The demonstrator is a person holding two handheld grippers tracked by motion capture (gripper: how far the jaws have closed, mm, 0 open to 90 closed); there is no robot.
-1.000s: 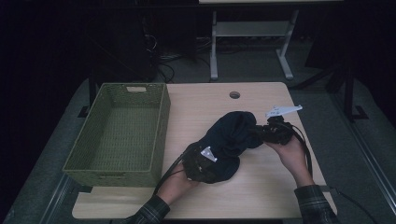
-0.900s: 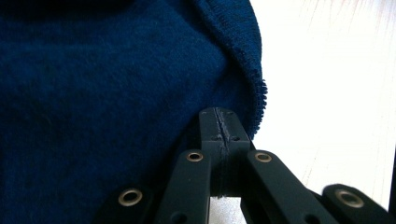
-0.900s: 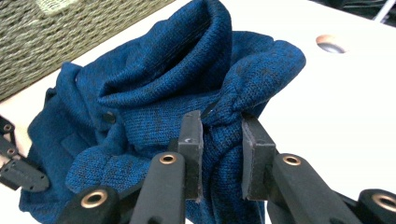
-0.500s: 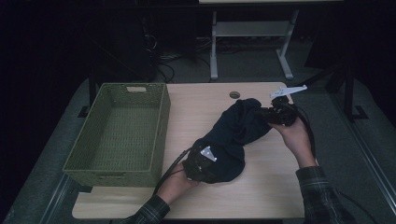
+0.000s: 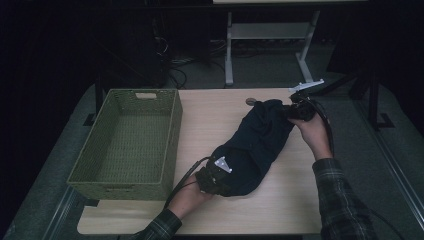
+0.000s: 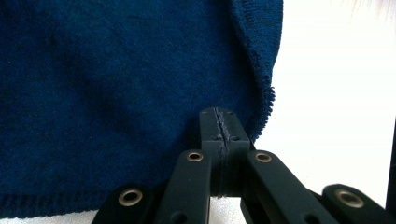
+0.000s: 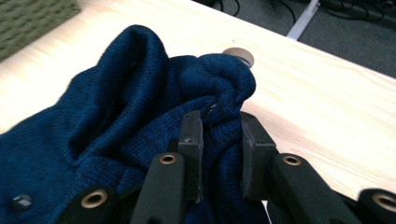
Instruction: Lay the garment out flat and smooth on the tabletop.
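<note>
a dark blue knitted sweater (image 5: 255, 145) lay stretched across the middle of the light wooden tabletop (image 5: 210, 115), running from about seven o'clock up toward one o'clock. the left gripper (image 5: 214, 176) sat at the sweater's near end, and in the left gripper view its jaws were shut tight together over the sweater's (image 6: 116, 93) hem, the knit pinched between them, with bare tabletop (image 6: 336, 93) at three o'clock of the cloth. the right gripper (image 5: 295, 111) was at the sweater's far end, held in the person's right hand (image 5: 311, 131) with a plaid sleeve (image 5: 340, 200) behind it. in the right gripper view its jaws were closed on a thick bunched fold of the sweater (image 7: 140, 107), the knit filling the gap between the two pads. a small round cap (image 7: 239, 55) in the tabletop sat just beyond that fold, at twelve o'clock of the jaws. an olive-green woven basket (image 5: 172, 145) stood at nine o'clock of the sweater, near it but not touching.
</note>
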